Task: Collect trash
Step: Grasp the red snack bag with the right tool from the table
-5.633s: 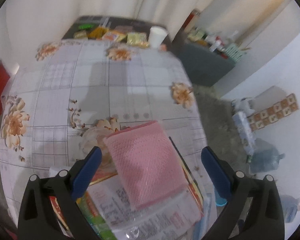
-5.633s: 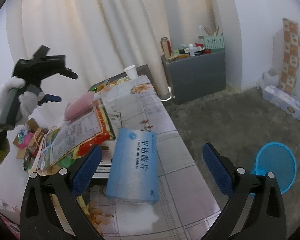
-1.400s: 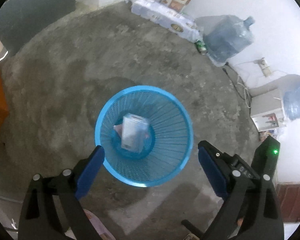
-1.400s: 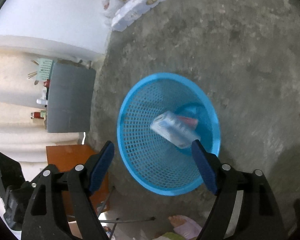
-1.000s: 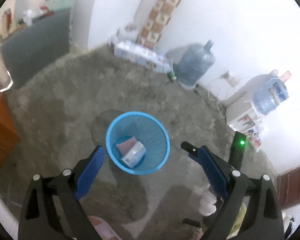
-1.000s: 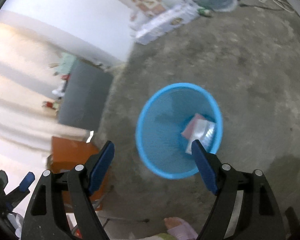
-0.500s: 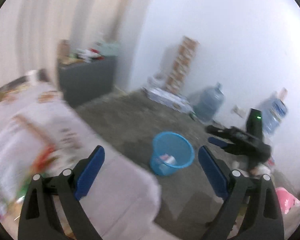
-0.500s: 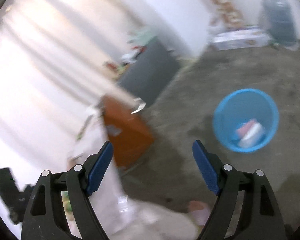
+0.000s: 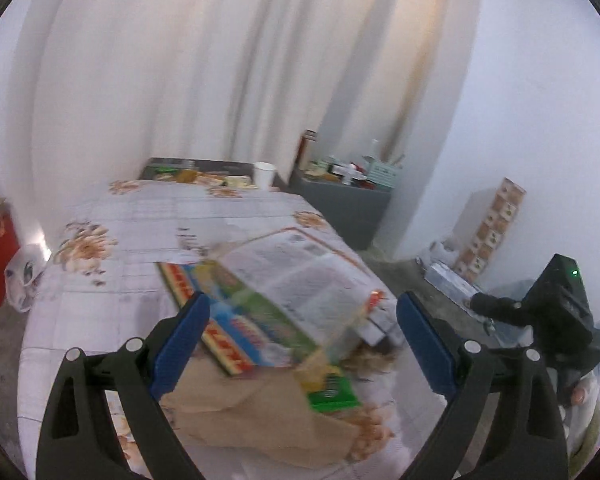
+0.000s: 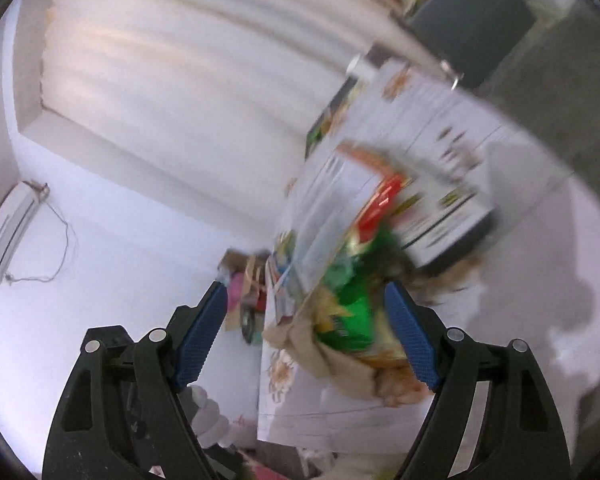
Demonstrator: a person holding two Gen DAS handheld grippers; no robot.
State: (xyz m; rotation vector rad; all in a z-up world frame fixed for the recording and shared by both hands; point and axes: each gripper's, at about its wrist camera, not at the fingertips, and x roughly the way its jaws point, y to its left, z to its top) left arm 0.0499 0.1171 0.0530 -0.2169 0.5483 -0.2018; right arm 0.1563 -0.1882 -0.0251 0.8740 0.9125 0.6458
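Left gripper: I see jaws spread wide, nothing between them. Right gripper: jaws wide too, empty, view rolled sideways.

The light is soft and bright, and it comes through the pale curtain behind the table. Below the curtain, the packets on the table are smeared by motion, much more in the right wrist view. That view is strongly tilted. Toward the black round edges, both views bend and the walls curve.
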